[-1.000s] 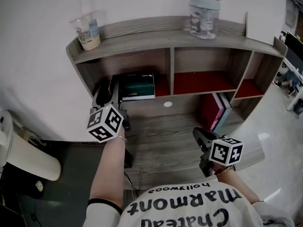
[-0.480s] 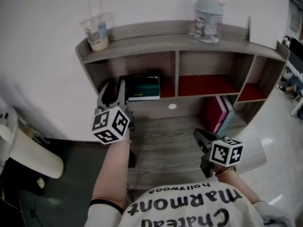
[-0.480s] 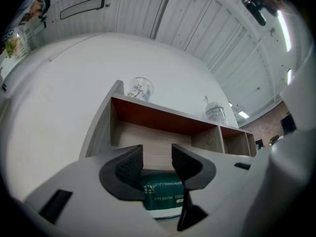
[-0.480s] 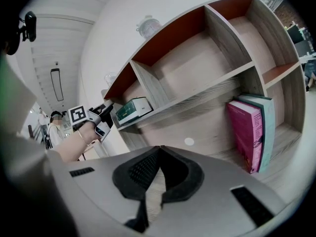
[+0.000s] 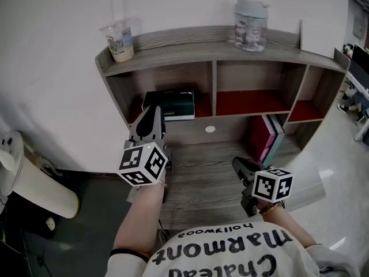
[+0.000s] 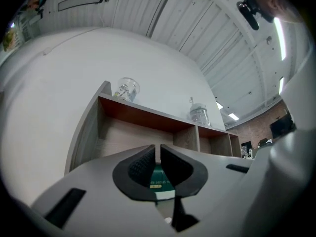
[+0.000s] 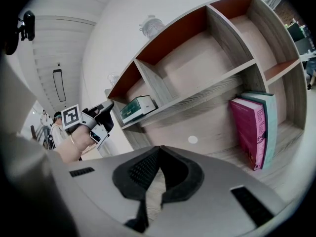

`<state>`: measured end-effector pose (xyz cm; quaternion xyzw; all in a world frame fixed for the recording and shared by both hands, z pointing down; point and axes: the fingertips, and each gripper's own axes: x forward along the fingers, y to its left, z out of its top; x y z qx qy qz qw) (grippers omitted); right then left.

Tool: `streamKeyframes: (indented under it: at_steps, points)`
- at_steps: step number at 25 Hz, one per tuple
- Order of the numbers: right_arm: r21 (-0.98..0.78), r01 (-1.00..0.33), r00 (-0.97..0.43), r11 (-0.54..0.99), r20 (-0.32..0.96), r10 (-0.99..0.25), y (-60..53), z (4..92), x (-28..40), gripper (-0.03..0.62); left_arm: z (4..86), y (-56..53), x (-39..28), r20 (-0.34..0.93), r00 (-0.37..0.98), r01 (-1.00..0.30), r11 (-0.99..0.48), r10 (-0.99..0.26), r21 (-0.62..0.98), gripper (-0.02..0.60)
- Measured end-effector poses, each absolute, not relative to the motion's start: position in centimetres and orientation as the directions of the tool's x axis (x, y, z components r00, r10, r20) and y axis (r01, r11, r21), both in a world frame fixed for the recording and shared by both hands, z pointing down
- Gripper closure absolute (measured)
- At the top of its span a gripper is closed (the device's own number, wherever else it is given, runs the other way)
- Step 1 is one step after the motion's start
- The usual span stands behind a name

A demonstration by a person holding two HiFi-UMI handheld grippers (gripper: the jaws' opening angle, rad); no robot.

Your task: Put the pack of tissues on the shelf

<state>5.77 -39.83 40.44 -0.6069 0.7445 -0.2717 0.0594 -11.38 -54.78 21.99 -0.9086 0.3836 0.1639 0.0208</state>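
Note:
The pack of tissues [image 5: 170,104], dark green with a white edge, lies flat in the left compartment of the wooden shelf [image 5: 213,44]. In the left gripper view the pack of tissues [image 6: 159,179] shows beyond the jaw tips, and in the right gripper view the pack of tissues [image 7: 137,108] sits alone on its board. My left gripper [image 5: 153,112] hovers just in front of that compartment, clear of the pack. Its jaws have just been closing and now stand shut with nothing between them. My right gripper [image 5: 238,164] hangs low over the desk [image 5: 196,180], shut and empty.
A plastic cup [image 5: 118,39] and a lidded jar [image 5: 251,16] stand on the shelf top, with a white board [image 5: 320,34] at its right end. Two books [image 5: 268,136] stand upright under the right compartments. A white appliance [image 5: 23,183] sits left of the desk.
The left gripper has drawn back out of the left compartment toward me and its jaws have closed. The tissue pack stays on the shelf. The right gripper has not moved.

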Motion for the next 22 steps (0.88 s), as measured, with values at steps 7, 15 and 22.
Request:
streamKeyframes:
  at_steps: [7,15,22]
  points:
    - [-0.488,-0.864,-0.259,0.123,0.222,-0.940,-38.9,40.6,5.9,0.585,25.2,-50.7,-9.1,-0.257,0.730,-0.630,-0.769,-0.633,0.108,0.557]
    - [-0.505,-0.848,-0.308,0.163,0.219,-0.926,-37.6,40.8,6.0,0.585,29.1,-46.8,-7.5,-0.172,0.744,-0.630,-0.763,-0.646,0.145,0.563]
    - [-0.476,-0.856,-0.341,0.202,0.226,-0.913,-35.3,40.0,6.8,0.585,32.3,-42.6,-6.4,-0.087,0.731,-0.653,-0.730,-0.677,0.200,0.563]
